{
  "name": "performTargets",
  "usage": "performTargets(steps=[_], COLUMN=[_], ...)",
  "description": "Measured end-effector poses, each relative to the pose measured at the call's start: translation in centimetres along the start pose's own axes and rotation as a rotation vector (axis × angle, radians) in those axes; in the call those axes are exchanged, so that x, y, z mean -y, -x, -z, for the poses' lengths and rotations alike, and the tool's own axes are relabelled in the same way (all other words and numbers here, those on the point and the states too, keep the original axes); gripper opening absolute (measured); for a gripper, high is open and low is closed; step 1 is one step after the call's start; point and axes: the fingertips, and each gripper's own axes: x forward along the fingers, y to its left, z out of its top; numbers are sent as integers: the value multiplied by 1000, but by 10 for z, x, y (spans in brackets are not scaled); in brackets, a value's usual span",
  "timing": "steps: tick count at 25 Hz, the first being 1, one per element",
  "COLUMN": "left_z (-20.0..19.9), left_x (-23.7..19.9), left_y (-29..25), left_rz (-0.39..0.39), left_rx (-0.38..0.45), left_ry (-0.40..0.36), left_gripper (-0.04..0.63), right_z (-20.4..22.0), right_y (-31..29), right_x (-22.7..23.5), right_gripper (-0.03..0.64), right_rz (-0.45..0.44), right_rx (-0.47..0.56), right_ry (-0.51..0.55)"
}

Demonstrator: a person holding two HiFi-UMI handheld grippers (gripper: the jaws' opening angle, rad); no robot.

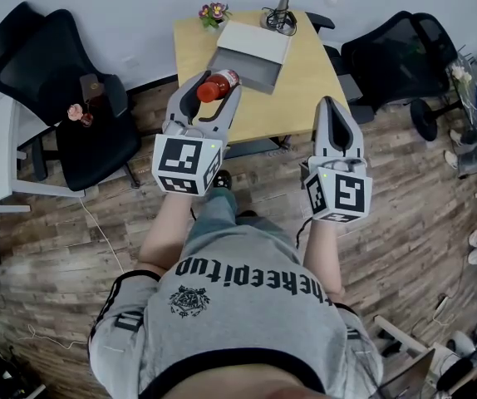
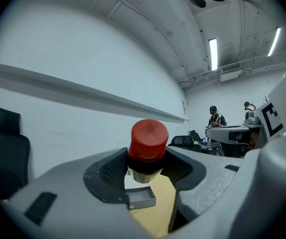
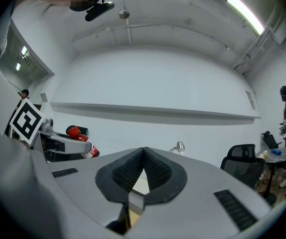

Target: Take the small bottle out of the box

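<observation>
Head view: left tool [image 1: 210, 91] is clamped on the small bottle [image 1: 219, 84], lifted clear of the box [image 1: 247, 69] near the surface's [image 1: 305, 98] far edge. Left gripper view: red cap pokes out between the jaws. Right gripper view: right tool [image 3: 143, 166] pinched together, empty. Looks basically done, it just needs setting down.

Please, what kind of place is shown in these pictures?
Most likely an office or shared workroom. A black swivel chair stands on a wood-look floor, a wooden desk carries a desk lamp, and strip lights run along the ceiling.
</observation>
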Motion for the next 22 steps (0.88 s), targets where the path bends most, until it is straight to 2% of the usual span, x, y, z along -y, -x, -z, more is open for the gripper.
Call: performTargets(steps=[9, 22], left_z=[-8, -10], left_x=[7, 11], left_y=[5, 5], left_rz=[-4, -3], left_rx=[44, 54], left_ry=[9, 12], left_gripper=[224, 222], right_z=[1, 0], right_y=[13, 18], right_x=[10, 13], right_gripper=[2, 1], right_rz=[23, 39], right_rx=[22, 18], right_ry=[-15, -12])
